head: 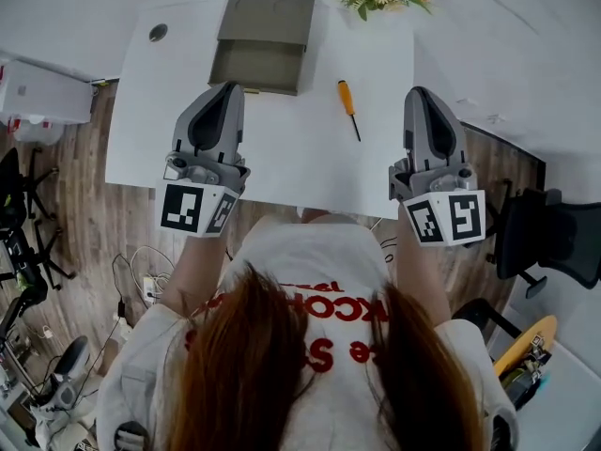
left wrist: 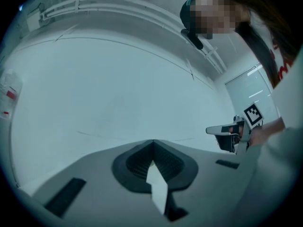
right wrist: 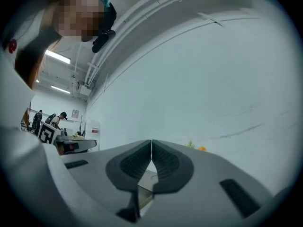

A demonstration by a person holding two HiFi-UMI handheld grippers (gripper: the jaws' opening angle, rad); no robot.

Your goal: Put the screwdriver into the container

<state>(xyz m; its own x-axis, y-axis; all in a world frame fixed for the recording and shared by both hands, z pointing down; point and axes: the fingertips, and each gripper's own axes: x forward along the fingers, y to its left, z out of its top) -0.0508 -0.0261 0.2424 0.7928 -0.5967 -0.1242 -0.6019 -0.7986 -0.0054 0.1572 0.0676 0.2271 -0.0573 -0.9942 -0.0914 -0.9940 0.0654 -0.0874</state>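
The person wears a loose white T-shirt (head: 310,261) with red lettering across the chest, its sleeves (head: 141,346) wide and white; long hair (head: 246,365) falls over it in two parts. The left gripper (head: 229,86) and the right gripper (head: 419,91) are alike: a light grey moulded shell, tapering toward 12 o'clock in the head view, with a dark oval recess on top. A metal bracket with small screws follows at the 6 o'clock end, then a marker cube (head: 195,209) with black-and-white squares. In the gripper views the grey jaws carry dark ribbed pads (left wrist: 135,163) that together form a spade shape, with dark rectangular slots (left wrist: 64,197) at 8 and 4 o'clock.
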